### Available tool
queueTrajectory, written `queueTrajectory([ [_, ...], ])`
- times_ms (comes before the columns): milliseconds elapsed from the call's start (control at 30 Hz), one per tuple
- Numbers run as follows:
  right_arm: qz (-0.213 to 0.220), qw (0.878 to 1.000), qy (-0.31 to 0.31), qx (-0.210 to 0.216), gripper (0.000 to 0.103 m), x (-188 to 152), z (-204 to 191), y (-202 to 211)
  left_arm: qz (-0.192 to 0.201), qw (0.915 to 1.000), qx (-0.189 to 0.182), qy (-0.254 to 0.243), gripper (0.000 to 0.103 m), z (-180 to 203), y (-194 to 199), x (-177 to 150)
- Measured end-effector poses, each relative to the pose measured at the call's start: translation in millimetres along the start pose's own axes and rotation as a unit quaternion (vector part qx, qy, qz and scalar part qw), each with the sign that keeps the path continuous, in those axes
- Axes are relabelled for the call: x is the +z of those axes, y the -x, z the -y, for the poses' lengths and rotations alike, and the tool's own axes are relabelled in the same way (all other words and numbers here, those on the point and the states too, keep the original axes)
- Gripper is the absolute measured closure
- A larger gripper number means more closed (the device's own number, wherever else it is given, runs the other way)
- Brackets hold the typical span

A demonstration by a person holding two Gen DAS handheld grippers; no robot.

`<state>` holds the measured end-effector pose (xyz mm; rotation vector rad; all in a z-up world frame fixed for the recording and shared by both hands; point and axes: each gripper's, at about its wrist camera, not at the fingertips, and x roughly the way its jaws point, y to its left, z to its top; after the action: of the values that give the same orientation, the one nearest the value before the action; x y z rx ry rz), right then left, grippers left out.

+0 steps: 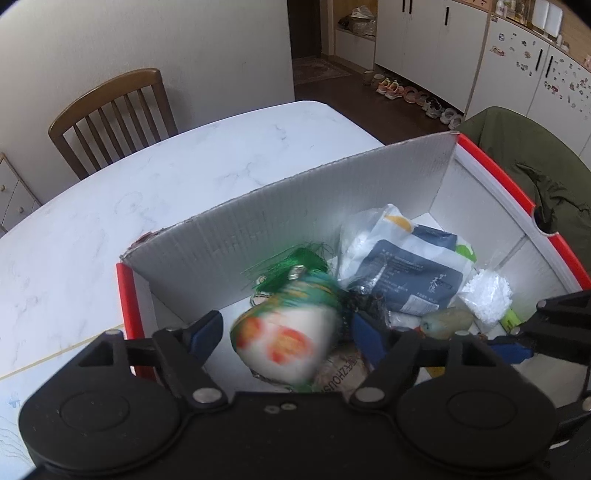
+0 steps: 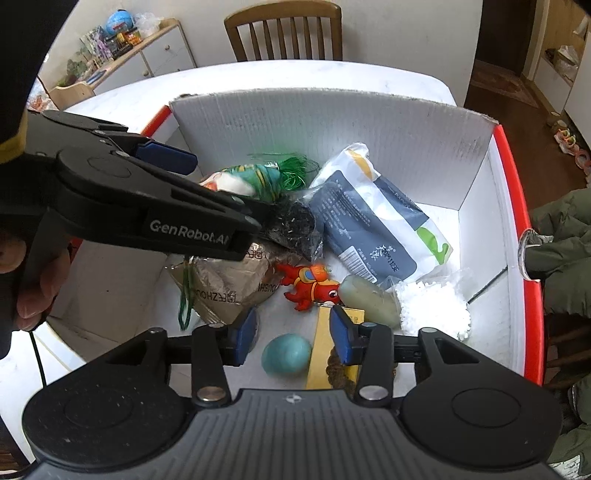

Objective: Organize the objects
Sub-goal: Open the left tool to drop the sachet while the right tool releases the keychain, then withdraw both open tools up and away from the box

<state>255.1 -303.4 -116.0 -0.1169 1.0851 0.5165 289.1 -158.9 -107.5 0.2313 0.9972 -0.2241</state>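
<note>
A white corrugated box with red edges [image 1: 288,206] [image 2: 332,122] stands on the marble table. My left gripper [image 1: 288,326] [image 2: 221,184] hangs open over its near-left corner. A white, orange and green ornament with a green tassel [image 1: 280,339] [image 2: 240,181] is motion-blurred between the spread fingers and touches neither pad. My right gripper [image 2: 293,332] [image 1: 532,328] is open above a teal egg [image 2: 286,354] and a yellow carton [image 2: 325,343]. Also inside lie a blue-grey pouch [image 2: 373,218] [image 1: 410,273], a red toy [image 2: 310,288], a brown paper bag [image 2: 225,280] and a bag of white beads [image 2: 432,306].
The box's tall back flap [image 1: 295,221] stands upright on its far side. A wooden chair [image 1: 110,118] [image 2: 284,33] sits beyond the marble table [image 1: 147,184]. A green jacket [image 1: 532,166] [image 2: 561,236] hangs just right of the box. A person's hand [image 2: 33,280] holds the left gripper's handle.
</note>
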Motion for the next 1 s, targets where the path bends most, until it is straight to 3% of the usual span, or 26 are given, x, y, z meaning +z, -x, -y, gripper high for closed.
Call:
queueTrajectory([
  [400,0.046,0.999,-0.023,0.009,0.051,-10.7,-1.2,38.2,0.027,0.9996,-0.008,0.009,0.017,-0.5,32.3,-9.8],
  [733,0.097,0.994,-0.04,0.008,0.049,-19.6,-4.2,77.0,0.077,0.9964,-0.028,0.023,0.012,-8.4,81.4,-25.4],
  [1000,0.141,0.989,-0.045,-0.003,0.04,-33.0,-18.5,107.2,0.114,0.9917,-0.046,0.034,0.005,-18.8,119.8,-45.1],
])
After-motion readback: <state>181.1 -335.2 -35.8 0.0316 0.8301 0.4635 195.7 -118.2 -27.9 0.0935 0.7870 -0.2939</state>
